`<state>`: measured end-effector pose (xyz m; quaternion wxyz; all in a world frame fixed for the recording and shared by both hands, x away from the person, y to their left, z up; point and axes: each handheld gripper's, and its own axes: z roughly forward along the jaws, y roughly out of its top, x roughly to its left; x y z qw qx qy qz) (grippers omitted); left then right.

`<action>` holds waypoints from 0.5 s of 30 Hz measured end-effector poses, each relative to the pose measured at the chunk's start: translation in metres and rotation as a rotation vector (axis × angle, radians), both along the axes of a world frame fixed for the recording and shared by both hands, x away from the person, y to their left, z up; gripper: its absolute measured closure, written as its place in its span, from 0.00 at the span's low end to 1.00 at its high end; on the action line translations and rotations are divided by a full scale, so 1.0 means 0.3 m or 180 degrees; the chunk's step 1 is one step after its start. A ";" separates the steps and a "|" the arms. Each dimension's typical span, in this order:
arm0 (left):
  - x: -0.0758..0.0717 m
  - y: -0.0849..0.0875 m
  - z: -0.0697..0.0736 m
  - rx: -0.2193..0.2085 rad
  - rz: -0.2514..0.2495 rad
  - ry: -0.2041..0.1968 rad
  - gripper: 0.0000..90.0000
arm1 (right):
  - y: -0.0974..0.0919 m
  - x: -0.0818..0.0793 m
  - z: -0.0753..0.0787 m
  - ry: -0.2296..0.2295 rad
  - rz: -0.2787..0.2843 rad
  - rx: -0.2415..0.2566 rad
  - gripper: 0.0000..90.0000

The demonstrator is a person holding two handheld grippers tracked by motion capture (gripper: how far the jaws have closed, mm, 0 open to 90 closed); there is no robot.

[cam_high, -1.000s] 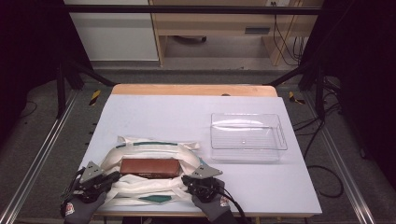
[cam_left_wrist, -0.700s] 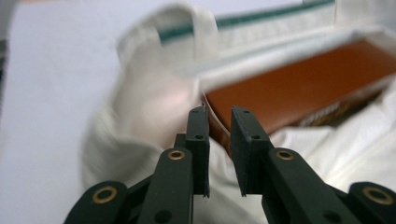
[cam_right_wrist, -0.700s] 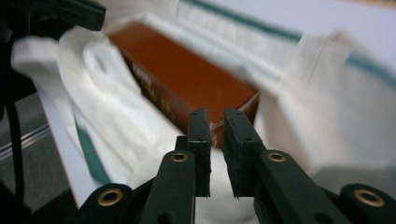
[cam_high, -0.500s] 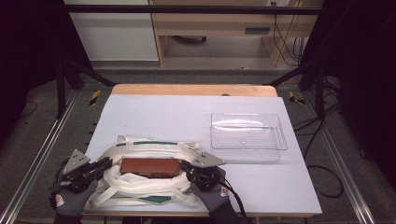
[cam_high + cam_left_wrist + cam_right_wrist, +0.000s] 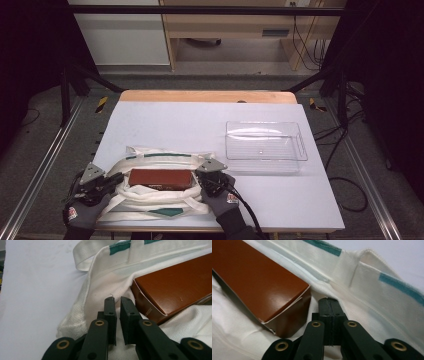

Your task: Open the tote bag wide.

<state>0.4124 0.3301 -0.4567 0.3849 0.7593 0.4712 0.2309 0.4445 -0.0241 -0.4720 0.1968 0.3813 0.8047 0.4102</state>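
A white cloth bag [image 5: 160, 159] with green trim lies flat near the table's front edge, and a brown box [image 5: 160, 178] rests in its open mouth. My left gripper [image 5: 118, 179] is at the bag's left end; its jaws have just been closing. In the left gripper view they [image 5: 117, 300] stand almost together over the bag [image 5: 100, 287], with nothing between them and the box [image 5: 175, 282] just to the right. My right gripper [image 5: 202, 176] is at the bag's right end. Its jaws [image 5: 329, 301] have just closed fully, tips against the bag [image 5: 367, 305], beside the box's end [image 5: 257, 282].
A clear plastic tray [image 5: 265, 145] stands empty on the right half of the white table [image 5: 200, 120]. A wooden strip runs along the table's far edge. Black frame posts and cables flank the table on both sides.
Both hands have shifted a little away from the table's front edge along the bag's ends. The bag's folds have shifted slightly; the box has stayed in place.
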 end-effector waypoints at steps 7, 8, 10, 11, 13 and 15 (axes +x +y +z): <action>-0.007 0.006 0.027 -0.0169 -0.0040 -0.0174 0.83 | -0.010 -0.002 0.012 0.0025 0.0020 0.0147 0.95; -0.010 0.007 0.040 -0.0175 -0.0017 -0.0227 0.80 | -0.013 -0.009 0.021 -0.0007 0.0057 0.0186 0.93; -0.011 0.010 0.054 -0.0209 -0.0003 -0.0280 0.78 | -0.017 -0.018 0.032 -0.0031 0.0091 0.0238 0.90; -0.013 0.018 0.078 -0.0267 0.0013 -0.0346 0.75 | -0.027 -0.031 0.056 -0.0115 0.0169 0.0331 0.86; -0.014 0.022 0.088 -0.0293 0.0018 -0.0379 0.73 | -0.031 -0.036 0.069 -0.0132 0.0192 0.0374 0.83; -0.011 0.031 0.104 -0.0311 0.0027 -0.0417 0.71 | -0.039 -0.041 0.095 -0.0194 0.0285 0.0459 0.76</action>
